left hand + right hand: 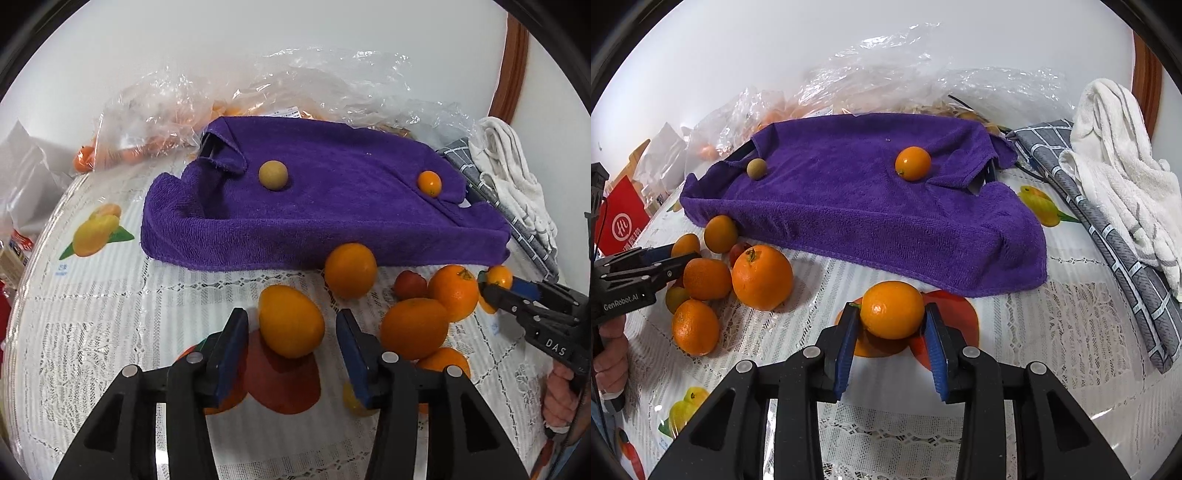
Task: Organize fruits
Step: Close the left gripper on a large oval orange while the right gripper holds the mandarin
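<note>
A purple towel (325, 218) covers a tray; on it lie a small brown round fruit (273, 175) and a small orange fruit (429, 182). Several oranges lie on the table in front of it. My left gripper (291, 332) is open, its blue pads either side of an orange (290, 321) without touching it. My right gripper (892, 321) is shut on a small orange (892, 309) held just above the table; it shows in the left wrist view (496, 282) too. The towel (871, 206) and its orange fruit (912, 163) and brown fruit (756, 168) show in the right wrist view.
Crumpled clear plastic bags (303, 85) with more fruit lie behind the towel. A grey checked cloth (1108, 229) and white towel (1126, 177) lie at the right. A cluster of oranges (762, 277) sits left of my right gripper. The lace tablecloth (110, 314) has fruit prints.
</note>
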A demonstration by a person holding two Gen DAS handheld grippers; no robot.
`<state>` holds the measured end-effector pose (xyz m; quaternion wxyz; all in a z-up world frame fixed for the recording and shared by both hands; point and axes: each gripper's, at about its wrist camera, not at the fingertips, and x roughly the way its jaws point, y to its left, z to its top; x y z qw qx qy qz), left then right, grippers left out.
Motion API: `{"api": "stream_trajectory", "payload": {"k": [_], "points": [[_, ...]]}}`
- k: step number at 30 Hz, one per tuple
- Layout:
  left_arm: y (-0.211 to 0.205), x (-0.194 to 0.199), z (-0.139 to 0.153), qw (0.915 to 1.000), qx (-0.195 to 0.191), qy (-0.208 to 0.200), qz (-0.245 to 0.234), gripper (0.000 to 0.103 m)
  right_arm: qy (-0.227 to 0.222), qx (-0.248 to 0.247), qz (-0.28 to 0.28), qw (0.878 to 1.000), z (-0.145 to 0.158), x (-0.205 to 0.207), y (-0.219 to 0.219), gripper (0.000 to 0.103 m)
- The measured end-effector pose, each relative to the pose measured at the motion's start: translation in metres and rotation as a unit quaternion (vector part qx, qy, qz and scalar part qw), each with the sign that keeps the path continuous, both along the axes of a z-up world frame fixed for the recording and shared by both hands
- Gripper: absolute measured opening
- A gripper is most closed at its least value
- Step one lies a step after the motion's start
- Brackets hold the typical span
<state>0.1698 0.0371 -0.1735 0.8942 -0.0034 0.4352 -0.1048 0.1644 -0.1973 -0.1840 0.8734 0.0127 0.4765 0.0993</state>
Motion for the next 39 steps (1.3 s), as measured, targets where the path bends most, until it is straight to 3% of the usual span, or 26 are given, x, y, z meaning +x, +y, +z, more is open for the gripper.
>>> {"api": "stream_trajectory", "payload": {"k": [1, 2, 11, 20, 30, 39], "points": [[0.001, 0.000, 0.000, 1.0000, -0.003, 0.000, -0.001, 0.035, -0.001, 0.002, -0.002, 1.000, 0.000, 0.000, -0.001, 0.034], [0.002, 0.000, 0.000, 1.0000, -0.008, 0.000, 0.000, 0.033, -0.001, 0.003, -0.003, 1.000, 0.000, 0.000, -0.002, 0.033], [0.018, -0.004, 0.010, 0.9984, -0.047, -0.026, 0.021, 0.033, -0.030, 0.030, -0.003, 0.999, 0.010, -0.008, -0.010, 0.033], [0.020, -0.015, 0.028, 0.9959, -0.073, -0.052, 0.006, 0.033, -0.038, 0.023, -0.021, 0.999, 0.026, -0.022, -0.014, 0.033], [0.026, -0.021, 0.037, 0.9946, -0.074, -0.072, 0.012, 0.033, -0.059, 0.016, -0.023, 0.998, 0.060, -0.043, -0.010, 0.033], [0.027, -0.025, 0.042, 0.9942, -0.063, -0.086, 0.015, 0.033, -0.053, 0.028, -0.033, 0.998, 0.069, -0.046, -0.008, 0.033]]}}
